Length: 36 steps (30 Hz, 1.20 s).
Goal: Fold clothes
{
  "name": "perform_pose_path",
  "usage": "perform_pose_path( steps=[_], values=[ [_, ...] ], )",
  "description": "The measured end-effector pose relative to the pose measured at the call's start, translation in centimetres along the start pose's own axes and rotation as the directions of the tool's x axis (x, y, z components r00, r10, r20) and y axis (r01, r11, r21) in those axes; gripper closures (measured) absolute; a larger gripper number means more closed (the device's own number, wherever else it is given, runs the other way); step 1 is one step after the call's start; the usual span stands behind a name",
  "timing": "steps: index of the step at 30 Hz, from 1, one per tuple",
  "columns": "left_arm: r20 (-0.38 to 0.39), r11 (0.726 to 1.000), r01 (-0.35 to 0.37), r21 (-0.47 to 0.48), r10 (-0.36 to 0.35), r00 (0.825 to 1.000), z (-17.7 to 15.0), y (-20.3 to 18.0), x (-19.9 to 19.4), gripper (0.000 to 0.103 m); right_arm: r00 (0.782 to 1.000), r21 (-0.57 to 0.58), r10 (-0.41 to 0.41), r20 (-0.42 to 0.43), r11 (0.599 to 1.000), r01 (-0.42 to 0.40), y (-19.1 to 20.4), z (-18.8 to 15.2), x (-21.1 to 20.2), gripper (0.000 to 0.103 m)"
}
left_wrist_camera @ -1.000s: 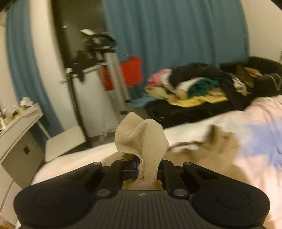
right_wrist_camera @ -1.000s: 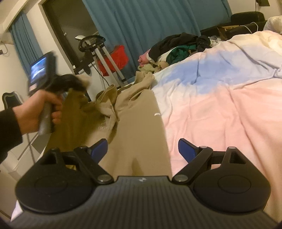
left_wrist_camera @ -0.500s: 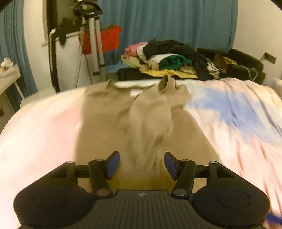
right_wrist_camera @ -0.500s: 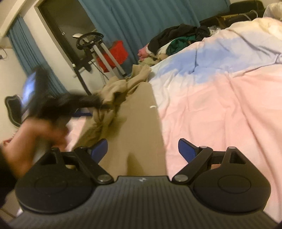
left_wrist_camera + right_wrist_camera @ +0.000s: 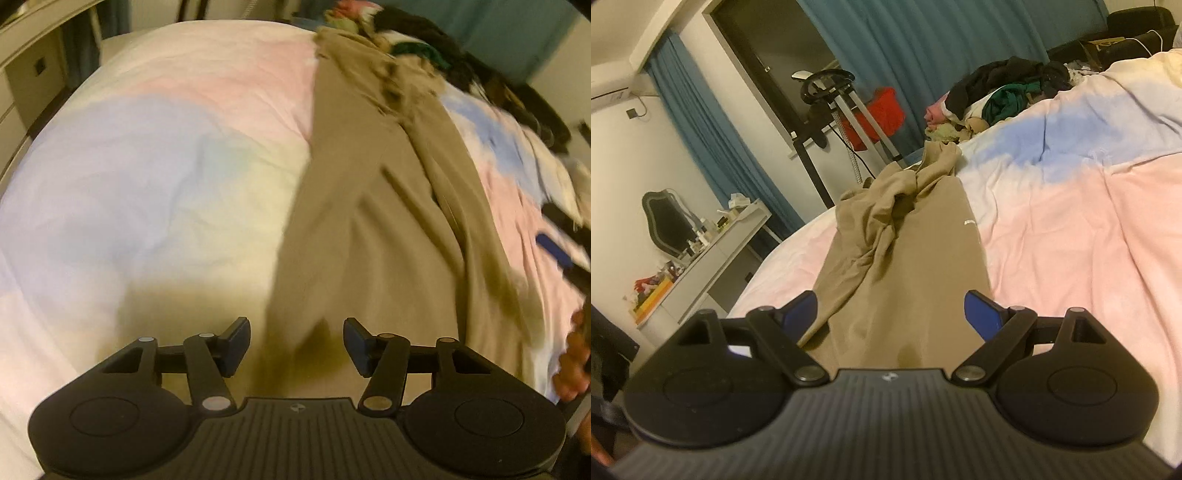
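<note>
A tan long-sleeved garment [image 5: 373, 206] lies stretched along the pastel bed cover, with a sleeve folded over its middle and bunched at the far end [image 5: 886, 206]. My left gripper [image 5: 295, 345] is open and empty, low over the garment's near left edge. My right gripper [image 5: 890, 314] is open and empty, over the garment's near end. The right gripper's blue pad [image 5: 554, 247] and the hand holding it show at the right edge of the left wrist view.
The bed cover [image 5: 1089, 229] is pink, blue and pale yellow. A pile of mixed clothes [image 5: 997, 96] sits beyond the bed's far end. A white dresser with small items [image 5: 713, 251] stands to the left, an exercise machine [image 5: 831, 99] by the blue curtains.
My left gripper let go of the tan sleeve, which now lies folded over the garment, and swung down to the garment's near left edge. My right gripper stayed open and nearly still.
</note>
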<state>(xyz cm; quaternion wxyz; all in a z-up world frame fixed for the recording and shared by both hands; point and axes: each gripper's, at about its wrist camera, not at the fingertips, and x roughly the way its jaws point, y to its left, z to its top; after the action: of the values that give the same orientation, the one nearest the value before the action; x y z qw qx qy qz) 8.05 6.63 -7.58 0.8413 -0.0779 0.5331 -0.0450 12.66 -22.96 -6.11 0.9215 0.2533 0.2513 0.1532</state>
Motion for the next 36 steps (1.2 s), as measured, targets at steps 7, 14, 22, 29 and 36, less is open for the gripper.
perform_pose_path(
  steps=[7,14,22,29,36],
  values=[
    [0.009,0.955,-0.097,0.281,0.098,0.995,-3.9,-4.8,-0.9,0.056,0.998,0.027,0.025,-0.054,0.999,-0.023,0.8,-1.3,-2.1,0.015],
    [-0.012,0.874,-0.251,0.416,0.281,0.960,-5.1,-6.8,1.6,0.056,0.993,-0.030,0.026,-0.113,0.999,-0.029,1.7,-2.5,-0.4,0.020],
    [0.012,0.904,-0.264,0.335,0.276,0.961,-4.2,-4.8,0.6,0.100,0.990,-0.044,0.019,-0.139,0.999,-0.025,1.5,-2.9,0.7,0.020],
    [0.185,0.926,-0.157,0.342,0.098,0.978,-5.8,-5.9,-6.6,0.100,0.987,0.066,0.120,-0.110,0.991,-0.114,0.9,-2.2,0.7,0.020],
    [0.215,0.927,-0.051,0.371,-0.033,0.976,-7.6,-8.0,-9.9,0.101,0.919,0.359,0.328,-0.216,0.902,-0.238,0.9,-2.5,8.1,0.034]
  ],
)
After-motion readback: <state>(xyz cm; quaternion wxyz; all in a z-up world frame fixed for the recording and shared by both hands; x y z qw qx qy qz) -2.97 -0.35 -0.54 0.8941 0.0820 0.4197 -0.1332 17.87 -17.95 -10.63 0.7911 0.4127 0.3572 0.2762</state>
